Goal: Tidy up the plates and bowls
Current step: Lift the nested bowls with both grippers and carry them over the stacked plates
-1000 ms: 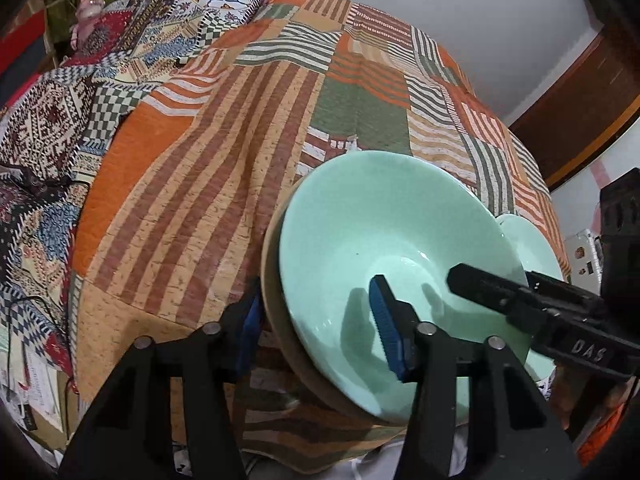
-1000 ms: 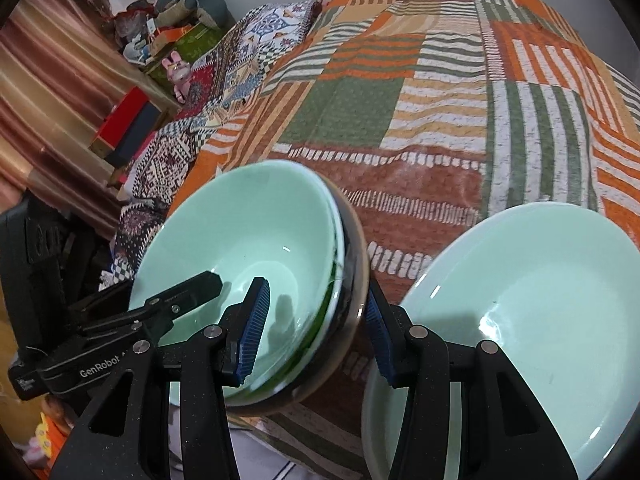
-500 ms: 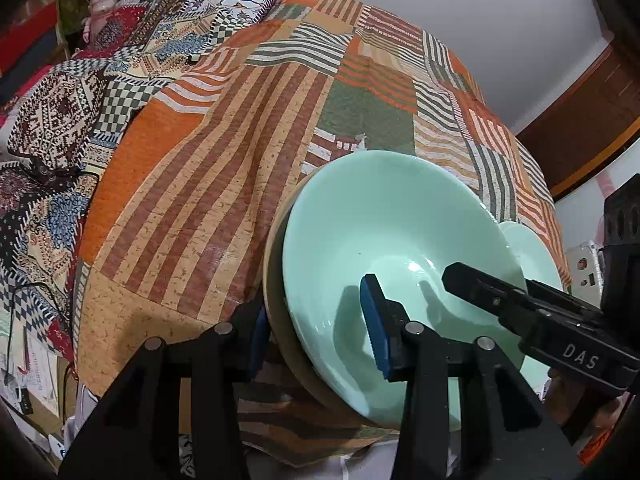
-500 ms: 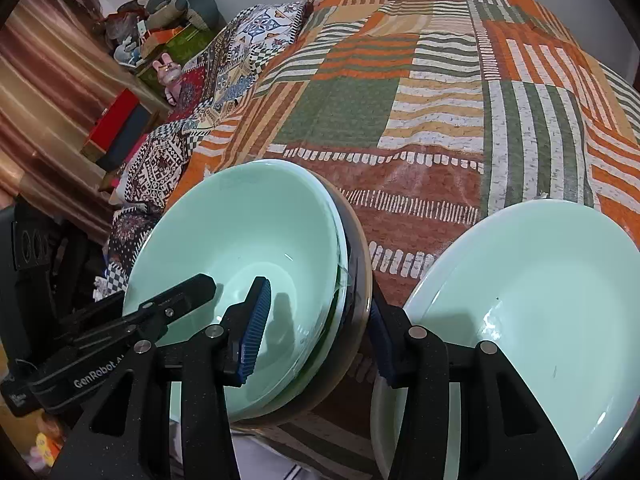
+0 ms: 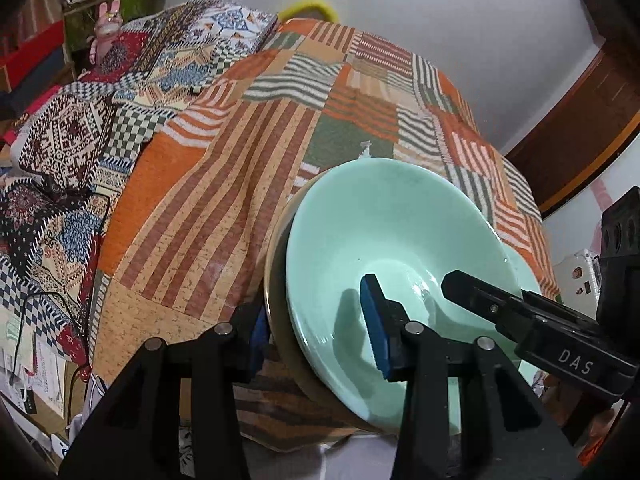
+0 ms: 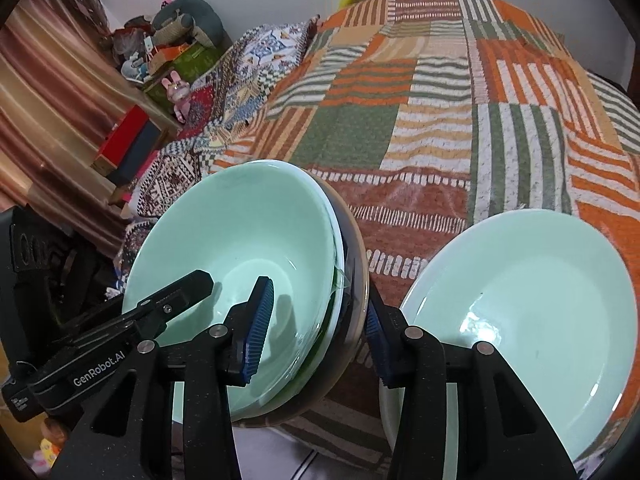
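A stack of glossy mint-green ceramic bowls (image 5: 400,248) nested in a tan-rimmed dark outer bowl (image 6: 352,264) is seen in both views, tilted, with its far edge over the orange, green and white striped patchwork bedspread (image 5: 248,184). Only the right wrist view shows the whole of the wide mint-green ceramic plate (image 6: 532,320) at 3 o'clock of the stack, lying apart from it on the bedspread; in the left wrist view merely a sliver of it peeks out behind the stack. The left gripper (image 5: 316,332) is pointed steeply downward at 6 o'clock, its jaws set on either side of the stack's left rim, one blue pad inside the top bowl and one outside the tan rim, pinching it. The right gripper (image 6: 318,320) is likewise angled down, its jaws having just been closing, now pinched on the stack's right rim.
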`<action>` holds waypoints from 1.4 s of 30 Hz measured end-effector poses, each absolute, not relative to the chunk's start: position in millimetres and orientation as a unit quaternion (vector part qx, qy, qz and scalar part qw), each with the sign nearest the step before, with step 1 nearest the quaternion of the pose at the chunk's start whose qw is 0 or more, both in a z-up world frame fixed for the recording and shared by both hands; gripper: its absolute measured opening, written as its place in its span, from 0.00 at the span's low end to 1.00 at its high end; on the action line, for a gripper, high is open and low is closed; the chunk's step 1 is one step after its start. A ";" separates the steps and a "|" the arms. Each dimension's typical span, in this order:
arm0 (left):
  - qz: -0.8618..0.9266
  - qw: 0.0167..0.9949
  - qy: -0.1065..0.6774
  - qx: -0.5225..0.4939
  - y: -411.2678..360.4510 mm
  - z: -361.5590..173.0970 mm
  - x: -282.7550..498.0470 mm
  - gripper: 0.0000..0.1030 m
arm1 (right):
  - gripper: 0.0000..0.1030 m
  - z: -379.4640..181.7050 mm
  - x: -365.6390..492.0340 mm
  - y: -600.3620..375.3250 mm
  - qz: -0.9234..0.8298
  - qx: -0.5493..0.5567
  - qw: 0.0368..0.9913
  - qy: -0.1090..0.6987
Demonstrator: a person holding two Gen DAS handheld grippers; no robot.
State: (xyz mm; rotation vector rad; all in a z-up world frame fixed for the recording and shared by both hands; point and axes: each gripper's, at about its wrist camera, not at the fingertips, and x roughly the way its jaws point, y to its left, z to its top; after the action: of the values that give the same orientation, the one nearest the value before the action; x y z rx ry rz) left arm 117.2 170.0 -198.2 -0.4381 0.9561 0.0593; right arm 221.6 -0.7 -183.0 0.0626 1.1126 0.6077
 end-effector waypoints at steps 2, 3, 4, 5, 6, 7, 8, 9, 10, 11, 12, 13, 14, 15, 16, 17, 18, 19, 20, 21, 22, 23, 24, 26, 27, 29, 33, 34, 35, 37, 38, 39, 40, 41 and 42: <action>0.025 0.868 0.451 -0.204 165.5 -190.9 115.3 0.41 | 0.39 -177.8 220.3 -3.0 0.284 0.031 0.810 0.513; 0.023 0.870 0.449 -0.202 163.0 -187.7 114.9 0.41 | 0.39 -174.8 219.3 -4.7 0.283 0.033 0.812 0.510; 0.022 0.872 0.447 -0.199 160.9 -185.3 114.1 0.41 | 0.39 -171.4 218.1 -7.5 0.283 0.034 0.814 0.506; 0.020 0.873 0.446 -0.197 158.8 -182.5 114.1 0.41 | 0.39 -168.6 217.8 -9.5 0.282 0.036 0.816 0.503; 0.018 0.875 0.444 -0.194 156.0 -179.6 113.9 0.41 | 0.39 -165.2 216.5 -13.3 0.281 0.040 0.819 0.499; 0.016 0.877 0.442 -0.191 152.5 -175.9 113.6 0.41 | 0.39 -163.1 216.1 -15.0 0.280 0.041 0.821 0.497; 0.014 0.878 0.440 -0.189 149.5 -173.0 113.4 0.41 | 0.39 -160.0 215.5 -18.0 0.278 0.044 0.823 0.493; 0.011 0.879 0.438 -0.186 146.6 -170.2 113.4 0.41 | 0.39 -157.8 214.7 -21.2 0.277 0.046 0.825 0.491; 0.008 0.881 0.436 -0.183 142.9 -167.0 113.5 0.41 | 0.39 -156.1 213.9 -23.7 0.275 0.048 0.827 0.488; 0.006 0.882 0.435 -0.180 139.5 -164.3 113.5 0.41 | 0.39 -154.2 213.3 -26.7 0.274 0.050 0.828 0.486; 0.004 0.883 0.434 -0.178 136.5 -161.6 113.2 0.41 | 0.39 -152.3 213.3 -29.9 0.273 0.052 0.830 0.484; 0.001 0.884 0.433 -0.174 132.4 -158.6 113.5 0.41 | 0.39 -149.8 212.2 -34.5 0.271 0.056 0.832 0.480; -0.002 0.885 0.432 -0.172 128.8 -156.2 113.7 0.41 | 0.39 -148.2 211.9 -37.3 0.270 0.058 0.834 0.479; -0.005 0.886 0.431 -0.169 123.7 -153.3 114.3 0.41 | 0.39 -146.5 211.1 -41.3 0.268 0.060 0.835 0.476; -0.008 0.887 0.431 -0.166 120.5 -151.7 114.5 0.41 | 0.39 -144.4 210.0 -45.5 0.266 0.062 0.838 0.473; -0.010 0.888 0.430 -0.164 117.0 -150.2 114.7 0.41 | 0.39 -142.2 209.0 -49.0 0.264 0.065 0.839 0.471; -0.014 0.888 0.430 -0.160 111.8 -147.8 114.9 0.41 | 0.39 -140.1 207.4 -53.8 0.261 0.066 0.842 0.468; -0.017 0.889 0.430 -0.158 107.7 -146.2 115.3 0.41 | 0.39 -138.4 206.5 -57.6 0.259 0.068 0.844 0.465; -0.020 0.889 0.430 -0.156 105.2 -145.4 115.7 0.41 | 0.39 -136.7 205.5 -60.3 0.257 0.070 0.845 0.463; -0.024 0.889 0.430 -0.153 99.8 -143.7 116.3 0.41 | 0.39 -134.9 204.5 -65.1 0.254 0.072 0.847 0.461; -0.026 0.890 0.430 -0.150 95.6 -142.6 117.1 0.41 | 0.39 -133.7 203.8 -69.5 0.253 0.074 0.849 0.459; -0.029 0.890 0.431 -0.149 92.7 -142.0 117.3 0.41 | 0.39 -132.5 203.2 -73.2 0.251 0.076 0.850 0.457; -0.032 0.890 0.431 -0.146 87.5 -140.8 118.0 0.41 | 0.39 -131.4 202.8 -77.2 0.249 0.079 0.851 0.456; -0.038 0.890 0.432 -0.142 80.5 -140.0 119.7 0.41 | 0.39 -129.8 202.6 -85.7 0.244 0.084 0.853 0.453; -0.041 0.889 0.433 -0.139 76.5 -139.5 120.7 0.41 | 0.39 -129.0 202.7 -88.9 0.242 0.087 0.854 0.453; -0.046 0.889 0.436 -0.134 67.3 -138.5 123.3 0.41 | 0.39 -128.8 201.8 -96.4 0.237 0.091 0.855 0.452; -0.058 0.887 0.442 -0.125 52.6 -138.6 129.0 0.41 | 0.39 -128.5 200.4 -112.4 0.227 0.100 0.858 0.450; -0.060 0.886 0.443 -0.123 49.6 -139.0 130.3 0.41 | 0.39 -128.4 200.5 -116.9 0.223 0.103 0.859 0.449; -0.064 0.886 0.444 -0.119 45.2 -139.1 132.1 0.41 | 0.39 -128.0 199.5 -119.1 0.221 0.104 0.860 0.448; -0.070 0.885 0.447 -0.114 39.0 -140.0 135.5 0.41 | 0.39 -128.2 200.1 -126.5 0.214 0.108 0.861 0.448; -0.073 0.884 0.448 -0.111 35.0 -140.5 137.3 0.41 | 0.39 -128.4 200.0 -129.6 0.211 0.111 0.862 0.448; -0.075 0.883 0.449 -0.109 32.5 -140.6 138.0 0.41 | 0.39 -129.1 200.2 -132.7 0.209 0.113 0.862 0.449; -0.078 0.883 0.451 -0.106 28.9 -141.4 139.7 0.41 | 0.39 -129.6 200.3 -136.1 0.205 0.116 0.862 0.449; -0.081 0.882 0.453 -0.104 25.4 -142.5 141.4 0.41 | 0.39 -130.1 200.1 -138.6 0.203 0.117 0.862 0.450; -0.083 0.881 0.455 -0.103 23.3 -143.5 142.3 0.41 | 0.39 -131.0 200.2 -141.9 0.199 0.119 0.862 0.451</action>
State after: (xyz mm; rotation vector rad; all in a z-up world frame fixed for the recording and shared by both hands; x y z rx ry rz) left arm 142.3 23.3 -143.5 -0.2147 0.9473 -0.1721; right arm 200.2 -141.9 -131.0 0.2489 0.9460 0.4181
